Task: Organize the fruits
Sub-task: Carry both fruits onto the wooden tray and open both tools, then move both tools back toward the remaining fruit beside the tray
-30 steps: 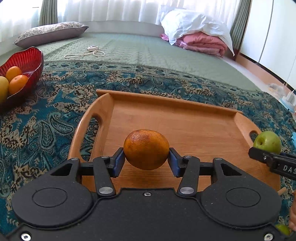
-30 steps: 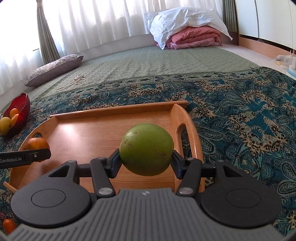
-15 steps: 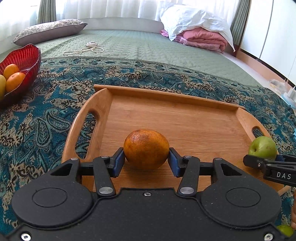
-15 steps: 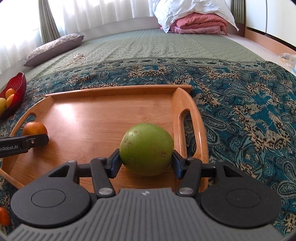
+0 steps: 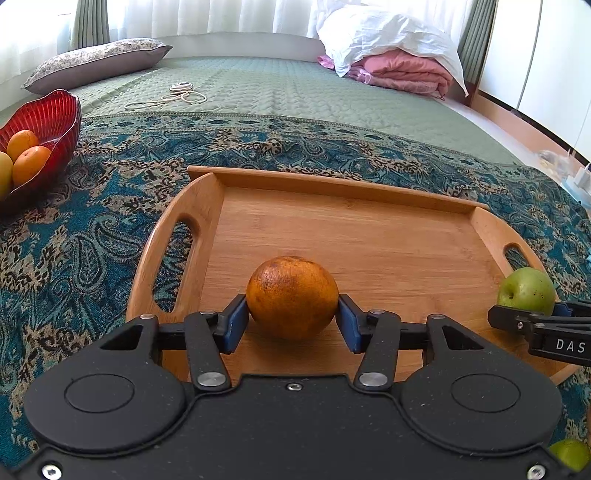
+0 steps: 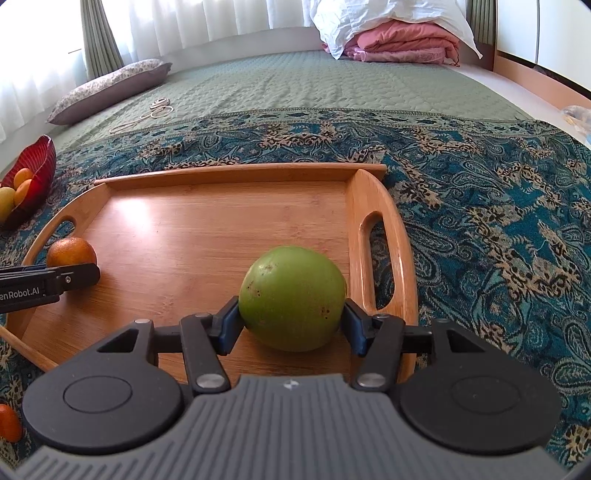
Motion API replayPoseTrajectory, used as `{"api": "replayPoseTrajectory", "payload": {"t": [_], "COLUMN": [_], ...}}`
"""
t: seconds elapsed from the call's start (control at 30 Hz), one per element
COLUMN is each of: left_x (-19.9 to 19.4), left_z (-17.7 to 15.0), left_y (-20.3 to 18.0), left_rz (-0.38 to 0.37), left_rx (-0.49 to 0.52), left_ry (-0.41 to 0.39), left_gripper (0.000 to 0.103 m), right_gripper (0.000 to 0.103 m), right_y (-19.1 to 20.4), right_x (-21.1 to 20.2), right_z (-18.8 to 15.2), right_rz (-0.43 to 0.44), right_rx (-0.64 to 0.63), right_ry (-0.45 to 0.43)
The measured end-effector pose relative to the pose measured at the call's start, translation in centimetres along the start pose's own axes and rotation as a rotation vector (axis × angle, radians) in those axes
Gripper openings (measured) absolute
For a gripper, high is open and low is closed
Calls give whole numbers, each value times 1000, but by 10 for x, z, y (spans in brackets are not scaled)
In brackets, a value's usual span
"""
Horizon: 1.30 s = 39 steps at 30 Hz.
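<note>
You are setting two fruits down on wooden tray (image 5: 369, 206). Left gripper (image 5: 291, 321) is gripping orange (image 5: 291, 297), at tray's 7 o'clock corner. Right gripper (image 6: 291, 321) jaws have just been opening; green apple (image 6: 291, 297) is sitting between them on tray, at 5 o'clock corner, pads barely touching.

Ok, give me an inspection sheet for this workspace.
Surface: patterned bedspread, wooden tray on it.
Job's things: orange and green apple resting on the tray; red bowl holds more fruit.
Clutter: loose fruit beside the tray.
Tongs: left tongs shut on orange; right tongs just opening, green apple between them.
Cables: pale cord on green quilt.
Surroundings: pillow, folded bedding, curtains.
</note>
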<state>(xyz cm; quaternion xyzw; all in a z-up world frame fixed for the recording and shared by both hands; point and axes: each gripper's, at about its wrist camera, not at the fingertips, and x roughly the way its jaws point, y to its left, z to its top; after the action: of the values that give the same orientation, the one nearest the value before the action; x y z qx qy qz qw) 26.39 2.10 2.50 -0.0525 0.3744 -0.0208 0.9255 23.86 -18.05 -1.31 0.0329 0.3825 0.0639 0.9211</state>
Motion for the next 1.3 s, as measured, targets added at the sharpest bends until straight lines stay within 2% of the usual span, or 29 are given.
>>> {"api": "replayPoseTrajectory", "payload": {"t": [0.07,0.17,0.27,0.33,0.47,0.53,0.83,1.3], "left_x": [-2,-4,-7,-11,-23,-29,-54,-99], "left_z": [-1,-4,-7,-8,-11,-13,-31,-66], "left_y": [-1,0,2,3,2,1,3,-6], "left_rz": [5,15,19,20,12,1,-14,-32], "left_rx": [6,7,7,10,30,41,47,119], "left_ry": [-2,9,9,4,-19,-33,-71,-151], "left_gripper": [50,56,60,71,78,87,93,100], "right_gripper": [71,72,80,86,89,91,96,102], "right_y": [0,1,2,3,5,7,12,25], "right_x": [-1,-4,-8,-11,-17,-20,-33,-70], "right_z": [-1,-2,-4,-6,-10,-13,-32,-57], "right_rz": [0,3,0,7,14,15,30,52], "right_rx": [0,-7,-19,-28,-39,-44,-81,-129], "right_ry": [1,2,1,-3,-8,-12,-28,-121]}}
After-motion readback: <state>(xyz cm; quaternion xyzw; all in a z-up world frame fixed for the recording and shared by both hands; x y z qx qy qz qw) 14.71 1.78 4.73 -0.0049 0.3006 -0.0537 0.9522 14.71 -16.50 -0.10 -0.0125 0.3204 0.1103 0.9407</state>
